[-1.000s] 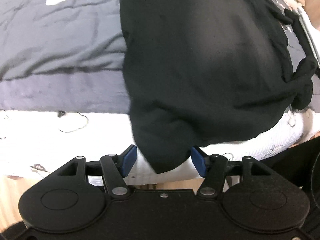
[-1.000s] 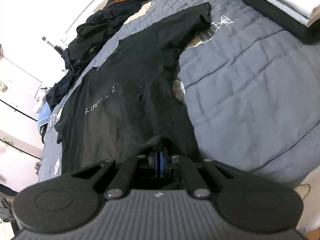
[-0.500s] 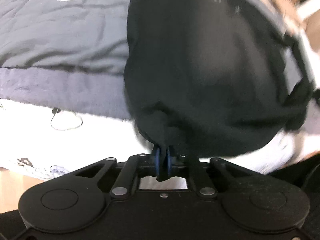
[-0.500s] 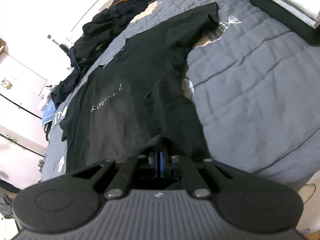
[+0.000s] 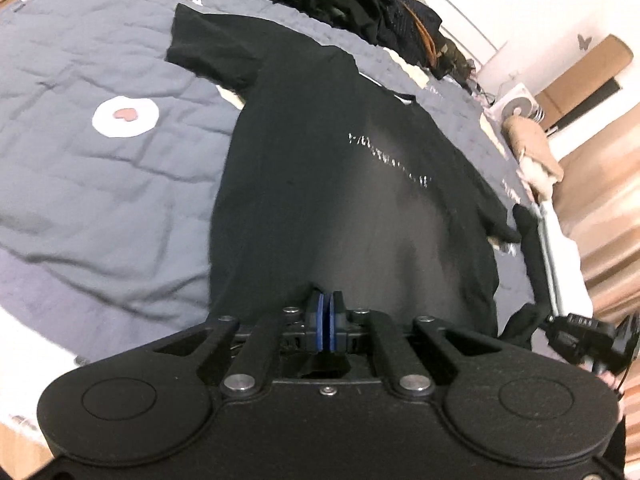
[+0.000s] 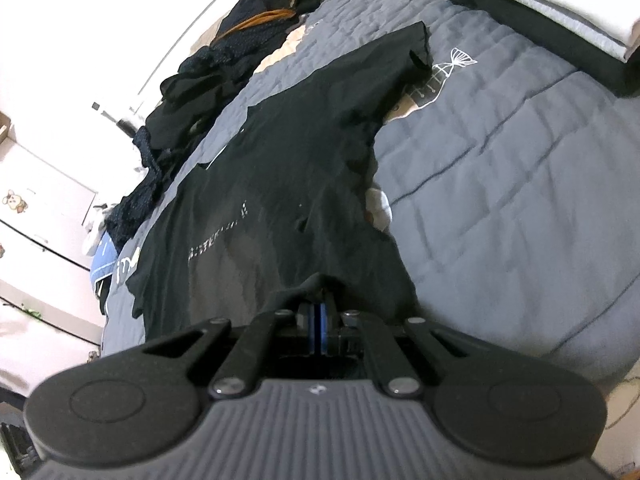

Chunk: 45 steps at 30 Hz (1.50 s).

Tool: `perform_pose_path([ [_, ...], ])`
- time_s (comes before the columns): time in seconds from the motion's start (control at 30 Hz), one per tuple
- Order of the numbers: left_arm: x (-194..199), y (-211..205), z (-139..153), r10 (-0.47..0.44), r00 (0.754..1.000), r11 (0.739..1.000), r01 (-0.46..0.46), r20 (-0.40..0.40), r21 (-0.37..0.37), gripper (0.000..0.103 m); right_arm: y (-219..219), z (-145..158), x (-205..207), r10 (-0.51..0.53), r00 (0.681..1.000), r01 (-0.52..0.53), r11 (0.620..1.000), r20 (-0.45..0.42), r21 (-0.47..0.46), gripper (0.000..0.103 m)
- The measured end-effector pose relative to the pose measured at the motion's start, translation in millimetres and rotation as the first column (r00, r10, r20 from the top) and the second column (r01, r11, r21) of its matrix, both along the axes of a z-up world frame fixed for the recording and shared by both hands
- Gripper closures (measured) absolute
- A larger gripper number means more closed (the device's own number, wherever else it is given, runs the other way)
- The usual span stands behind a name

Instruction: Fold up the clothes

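Two grippers grip the hem of one black T-shirt, which lies spread front-up on the bed.

Left wrist view: the left gripper [image 5: 325, 322] has its blue fingers [image 5: 320, 320] pressed together on the near hem of the black T-shirt [image 5: 340, 168]. One second ago these fingers stood apart on either side of a bunched hem corner hanging over the bed edge; half a second ago they had clamped onto it. The camera now looks along the whole garment, so the shirt body lies flatter on the grey quilt [image 5: 100, 168], with one sleeve [image 5: 212, 52] spread to the far left. A pile of dark clothes [image 5: 360, 4] lies beyond the collar.

Right wrist view: the right gripper [image 6: 319, 332] has its fingers [image 6: 313, 330] closed on a raised fold of the same hem, as in both earlier pictures. The shirt now reaches further up the frame, with the printed chest line [image 6: 218, 236] visible and the other sleeve [image 6: 404, 56] extended on the quilt.

Judgement: with both hem corners held and the cloth drawn flat, the shirt is positioned for a fold of the hem toward the collar.
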<state>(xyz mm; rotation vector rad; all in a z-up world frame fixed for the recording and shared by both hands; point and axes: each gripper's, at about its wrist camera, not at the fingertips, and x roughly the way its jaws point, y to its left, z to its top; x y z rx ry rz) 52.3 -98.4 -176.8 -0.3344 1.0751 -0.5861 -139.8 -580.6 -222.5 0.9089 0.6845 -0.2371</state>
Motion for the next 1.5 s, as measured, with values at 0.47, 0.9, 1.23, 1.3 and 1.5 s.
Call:
perform_pose_path([
  [0.47, 64, -18, -57, 0.132, 0.989, 0.982, -0.139, -0.065, -0.127, 0.1, -20, -22, 59, -0.047, 0.998, 0.044, 0.997, -0.046, -0.064, 0.1],
  [0.9, 48, -8, -18, 0.064, 0.992, 0.99, -0.05, 0.106, -0.129, 0.05, -8, 7, 56, -0.004, 0.997, -0.025, 0.928, -0.079, -0.371, 0.069],
  [1.23, 24, 0, 4, 0.035, 0.974, 0.995, -0.012, 0.222, -0.104, 0.046, -4, 26, 18, -0.059, 0.992, -0.014, 0.833, -0.113, -0.553, 0.057],
  [1.3, 16, -5, 6, -0.009, 0.961, 0.998, 0.024, 0.275, -0.052, 0.043, -4, 25, 11, -0.04, 0.991, -0.036, 0.842, -0.129, -0.538, 0.054],
  [1.5, -3, -17, -1, -0.199, 0.915, 0.977, 0.157, 0.351, 0.146, 0.041, 3, 6, -3, 0.017, 0.963, -0.141, 0.882, -0.27, -0.45, 0.053],
])
